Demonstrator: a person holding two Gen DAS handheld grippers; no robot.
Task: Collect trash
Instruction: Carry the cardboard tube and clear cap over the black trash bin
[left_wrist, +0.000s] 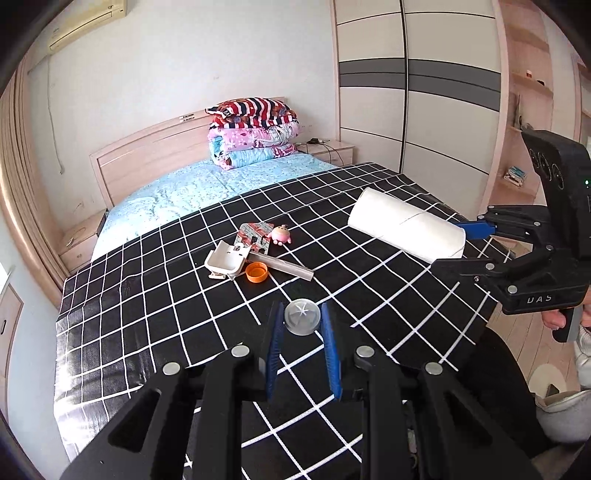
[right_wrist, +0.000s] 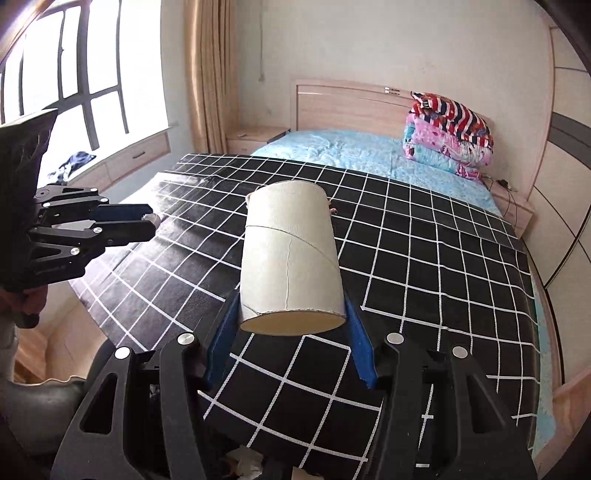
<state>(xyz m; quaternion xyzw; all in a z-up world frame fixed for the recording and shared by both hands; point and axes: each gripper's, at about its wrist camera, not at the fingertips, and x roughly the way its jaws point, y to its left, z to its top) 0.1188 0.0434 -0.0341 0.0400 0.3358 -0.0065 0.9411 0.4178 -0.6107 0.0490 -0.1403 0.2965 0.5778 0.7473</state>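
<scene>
Progress: we've got left gripper (left_wrist: 302, 325) clamped on clear cap (left_wrist: 302, 316), right gripper (right_wrist: 291, 314) clamped on cardboard tube (right_wrist: 291, 254); orange cap (left_wrist: 256, 272), white holder (left_wrist: 226, 263) left far on bed.

I note a bedroom: pale walls, a wooden bed (left_wrist: 147, 147) with blue sheet, sliding wardrobe (left_wrist: 417, 92), beige curtain (right_wrist: 207, 74), barred window (right_wrist: 74, 74) admitting bright daylight, wood floor (left_wrist: 517, 339).

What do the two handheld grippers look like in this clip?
Both the left gripper and right gripper are black plastic linkages with silver rivets and blue finger pads. The right one's body carries raised "DAS" lettering and round cut-outs.
</scene>
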